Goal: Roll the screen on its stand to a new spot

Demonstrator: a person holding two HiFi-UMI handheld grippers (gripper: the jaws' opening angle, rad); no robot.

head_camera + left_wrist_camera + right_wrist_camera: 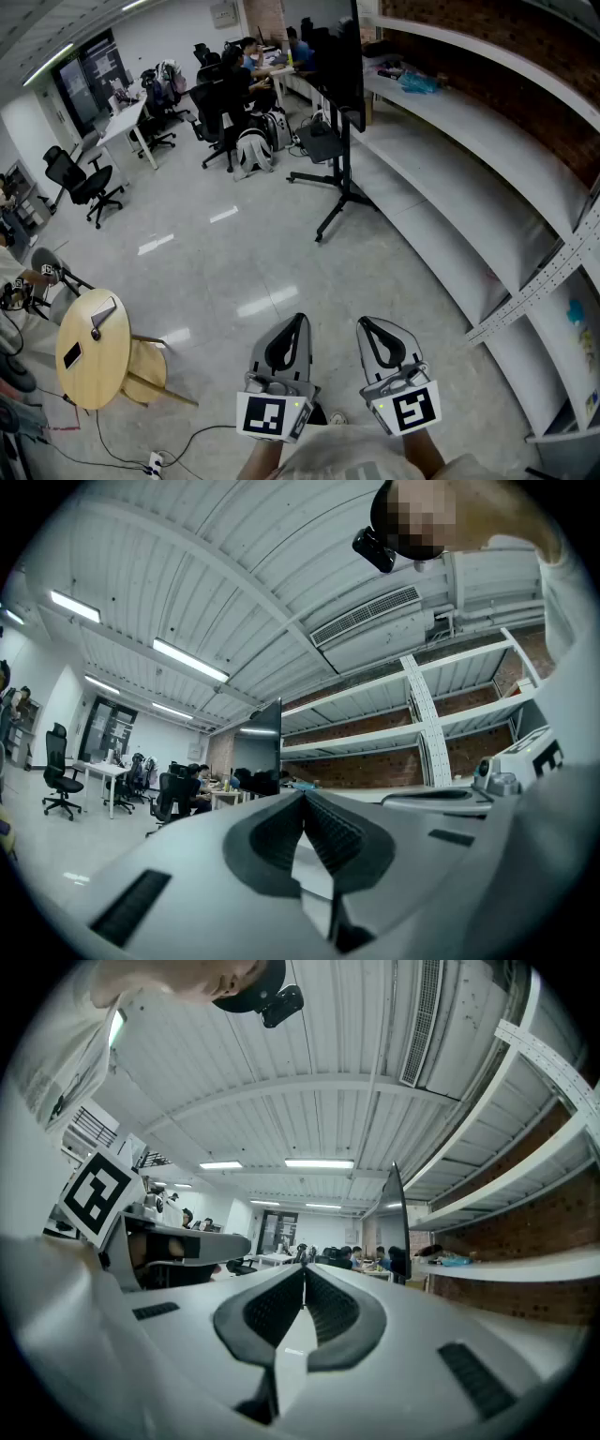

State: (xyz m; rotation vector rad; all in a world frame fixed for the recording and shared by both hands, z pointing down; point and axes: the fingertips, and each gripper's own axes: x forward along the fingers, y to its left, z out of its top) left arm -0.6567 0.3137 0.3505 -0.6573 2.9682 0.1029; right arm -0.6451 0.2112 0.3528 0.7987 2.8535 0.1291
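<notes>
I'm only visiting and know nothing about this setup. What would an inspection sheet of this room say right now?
Surface: glossy grey floor with lamp reflections.
Job's things: black screen upright on its stand, beside the shelves, far from both tools.
Clutter: round wooden table with a phone on it; backpacks on the floor.
Grippers: left tool and right tool both shut, nothing between the jaws, held side by side.
Cables: one cable trails on the floor near the table.
Surroundings: white shelves on a brick wall; people at desks; office chairs.
</notes>
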